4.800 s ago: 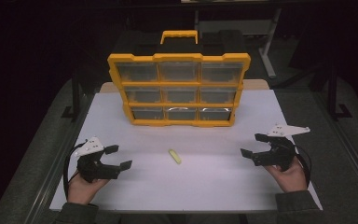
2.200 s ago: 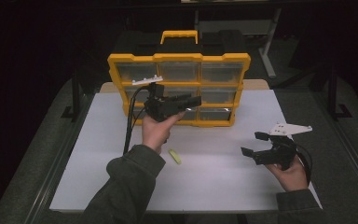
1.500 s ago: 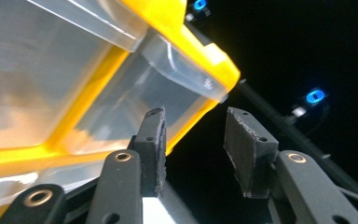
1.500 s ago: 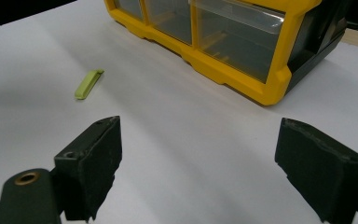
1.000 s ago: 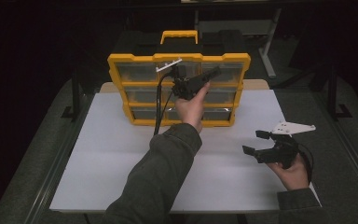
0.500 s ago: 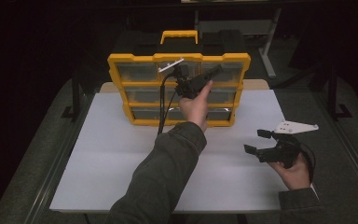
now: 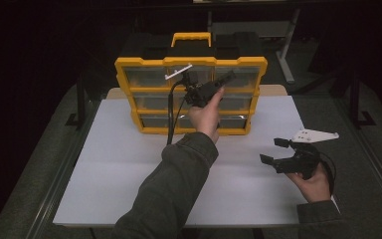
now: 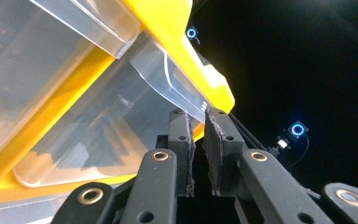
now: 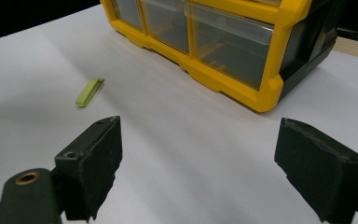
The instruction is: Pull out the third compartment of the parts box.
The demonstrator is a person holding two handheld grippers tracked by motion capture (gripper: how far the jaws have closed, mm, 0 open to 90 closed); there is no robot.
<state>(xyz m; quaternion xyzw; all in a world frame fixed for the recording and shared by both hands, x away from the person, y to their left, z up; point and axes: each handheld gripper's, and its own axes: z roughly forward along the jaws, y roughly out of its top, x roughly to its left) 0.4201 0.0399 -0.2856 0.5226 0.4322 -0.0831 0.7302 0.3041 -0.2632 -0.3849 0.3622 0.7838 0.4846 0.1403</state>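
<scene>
Nine clear drawers sit in three rows of three inside a yellow organizer box (image 7: 191, 130) with a black body and a yellow carry handle (image 7: 191, 39) on top. The box stands upright at the far edge of the desk (image 7: 104, 164), about midway along it, on the white sheet that covers the desk. Through the clear fronts the drawers look bare, though the glare leaves this unsure.

The left hand-held gripper (image 7: 224, 79) is raised against the top row, at the top right drawer (image 7: 236, 77). In the left gripper view its jaws have just been closing and now stand nearly pressed together, pinching the thin clear lip (image 8: 201, 106) of that drawer's front between the pads. The drawer (image 8: 116, 126) tilts across this view, framed by yellow bars, with nothing plainly lying in it.

The right hand-held gripper (image 7: 278, 153) rests low near the right edge of the desk, well apart from the box, with its jaws spread wide and nothing between them. In the right gripper view the bottom right corner of the box (image 9: 265, 100) lies ahead, and its lower drawers (image 9: 228, 49) seem to hold nothing.

A small pale green piece (image 9: 89, 92) lies flat on the white sheet in front of the box, apart from both grippers.
</scene>
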